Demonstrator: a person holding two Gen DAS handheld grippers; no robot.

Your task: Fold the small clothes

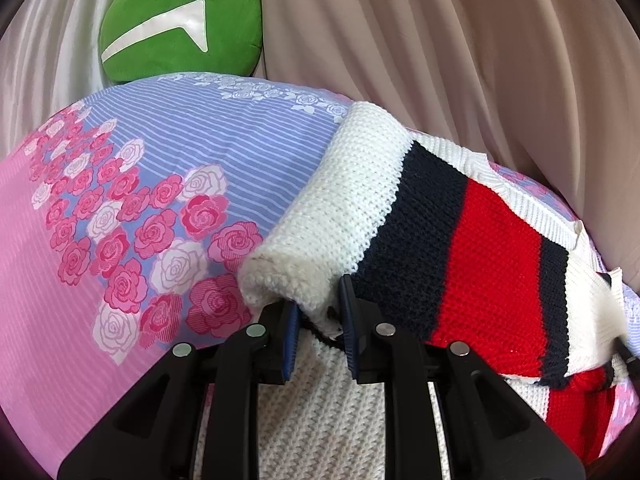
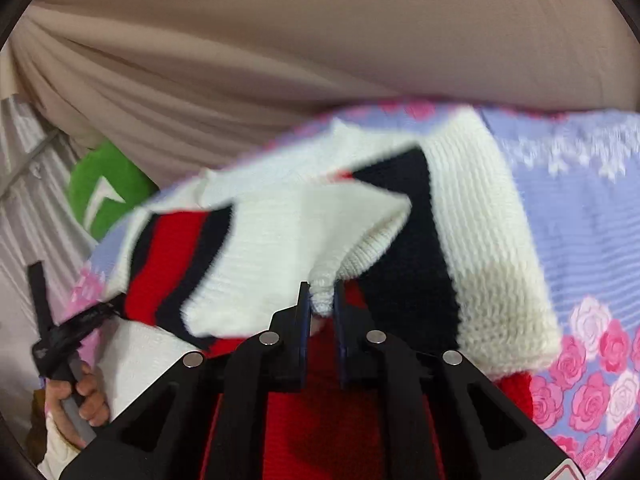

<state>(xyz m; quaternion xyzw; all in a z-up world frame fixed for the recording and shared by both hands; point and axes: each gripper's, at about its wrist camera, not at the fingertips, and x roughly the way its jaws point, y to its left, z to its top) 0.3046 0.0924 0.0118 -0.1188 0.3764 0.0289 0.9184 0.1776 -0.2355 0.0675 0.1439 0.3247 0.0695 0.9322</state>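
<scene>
A small knitted sweater [image 1: 460, 240] with white, navy and red stripes lies across the flowered bedsheet [image 1: 120, 240]. My left gripper [image 1: 318, 312] is shut on the sweater's white edge beside a white sleeve [image 1: 340, 200]. In the right wrist view the sweater [image 2: 280, 232] is lifted and partly folded over. My right gripper [image 2: 322, 300] is shut on a white knitted corner of it. The left gripper [image 2: 60, 340] and the hand holding it show at the far left of that view.
A green round cushion [image 1: 180, 24] sits at the far edge of the bed, also seen in the right wrist view [image 2: 108, 188]. Beige curtain folds [image 1: 480, 60] hang behind the bed. The sheet [image 2: 580, 240] spreads to the right of the sweater.
</scene>
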